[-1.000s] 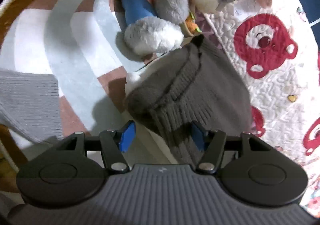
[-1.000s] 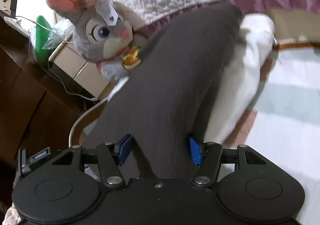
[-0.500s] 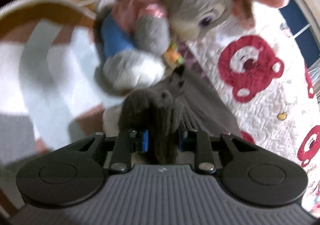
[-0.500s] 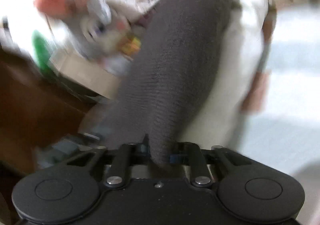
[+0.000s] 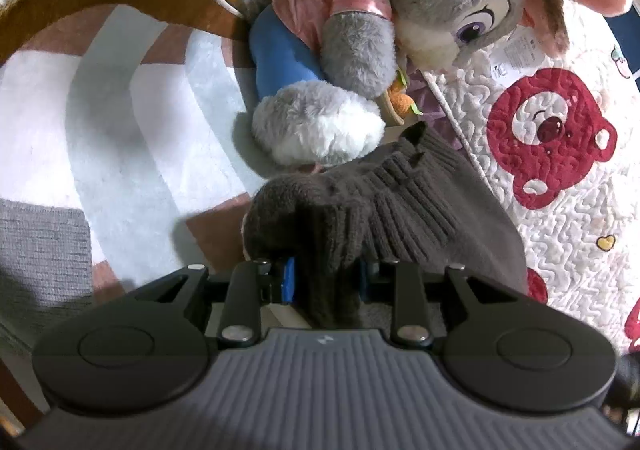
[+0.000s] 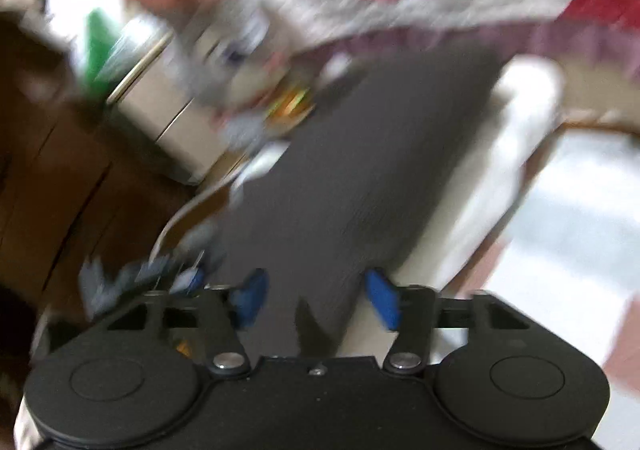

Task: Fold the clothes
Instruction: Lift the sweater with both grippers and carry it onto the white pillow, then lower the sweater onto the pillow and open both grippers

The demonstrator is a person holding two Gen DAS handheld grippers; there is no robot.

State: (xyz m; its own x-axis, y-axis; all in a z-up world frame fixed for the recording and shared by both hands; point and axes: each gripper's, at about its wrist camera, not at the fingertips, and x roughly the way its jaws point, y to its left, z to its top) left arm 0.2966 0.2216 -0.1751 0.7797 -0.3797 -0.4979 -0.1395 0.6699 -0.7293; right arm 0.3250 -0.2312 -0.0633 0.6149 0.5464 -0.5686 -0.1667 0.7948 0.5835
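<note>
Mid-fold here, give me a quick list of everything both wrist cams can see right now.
dark knit garment: one, charcoal grey, ribbed hem bunched in front of the left gripper, running on under the right one
plush rabbit: one, grey with pink top and blue trousers, lying beyond the garment
quilt: one, white with red bears, to the right
rug: one, white, pale blue and brown bands, under everything
light grey knit: one, at the left edge
white cloth: one, beside the garment, blurred
left gripper: blue fingers opening, still pressing the hem
right gripper: opening, fingers off the cloth
</note>
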